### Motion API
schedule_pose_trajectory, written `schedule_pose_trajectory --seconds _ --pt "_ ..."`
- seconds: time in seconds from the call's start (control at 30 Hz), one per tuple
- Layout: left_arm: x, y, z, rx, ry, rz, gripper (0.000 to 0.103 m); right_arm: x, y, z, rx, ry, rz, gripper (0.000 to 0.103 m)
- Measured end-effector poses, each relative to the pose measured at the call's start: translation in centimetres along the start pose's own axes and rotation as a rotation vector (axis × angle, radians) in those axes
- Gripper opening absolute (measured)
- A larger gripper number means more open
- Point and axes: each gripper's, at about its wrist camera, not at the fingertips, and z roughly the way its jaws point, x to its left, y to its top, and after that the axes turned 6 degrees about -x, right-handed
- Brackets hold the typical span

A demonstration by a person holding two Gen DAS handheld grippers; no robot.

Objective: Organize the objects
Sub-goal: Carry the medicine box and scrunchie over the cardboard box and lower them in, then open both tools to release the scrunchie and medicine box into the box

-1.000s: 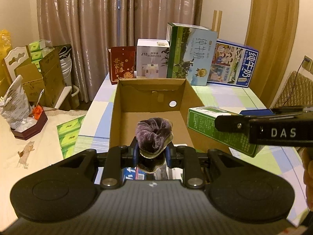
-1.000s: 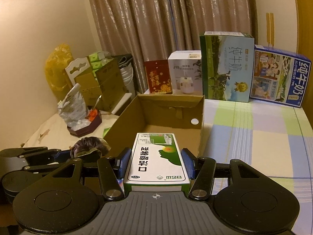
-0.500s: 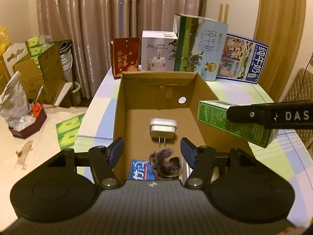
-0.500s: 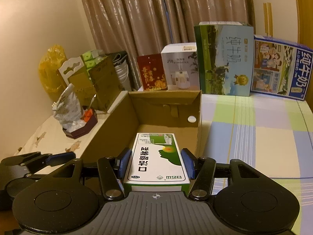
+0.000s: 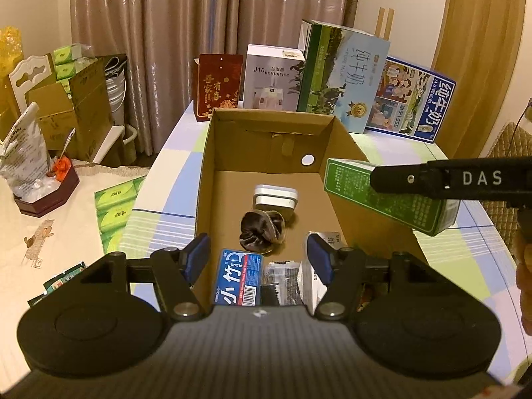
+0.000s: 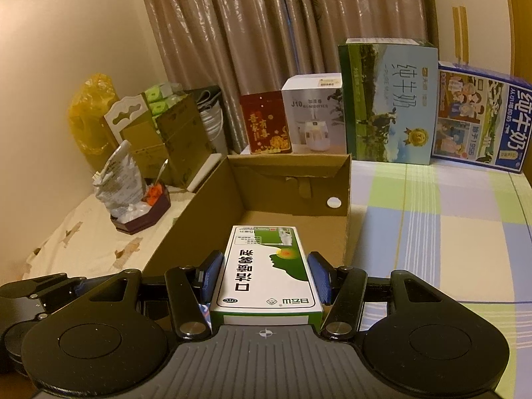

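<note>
Matt brown cardboard box [image 5: 232,153] holds a sheeny velvet scrunchie [image 5: 262,231] beside a smooth white plastic charger [image 5: 275,197]; glossy curtains [image 5: 186,33] hang behind the box.

Left gripper [image 5: 258,259] gaping over the open brown cardboard box [image 5: 206,179]

Beyond and between its spread blue-padded jaws a dark purple velvet scrunchie [image 5: 262,231] lay loose on the box floor, a white plug adapter [image 5: 275,196] just past it; a blue printed packet [image 5: 238,277] sat between the jaws, nearer the left one, and a green carton [image 5: 382,196] hung off to the right, clamped in the black right gripper [image 5: 392,179].
</note>
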Motion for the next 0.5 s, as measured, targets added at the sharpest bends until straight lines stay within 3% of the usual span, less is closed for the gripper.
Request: schedule_pose_trajectory --seconds 0.5 --pt "0.4 0.3 -0.2 -0.008 0.006 -0.005 0.060 0.4 1.1 1.1 -0.024 0.008 0.007 0.053"
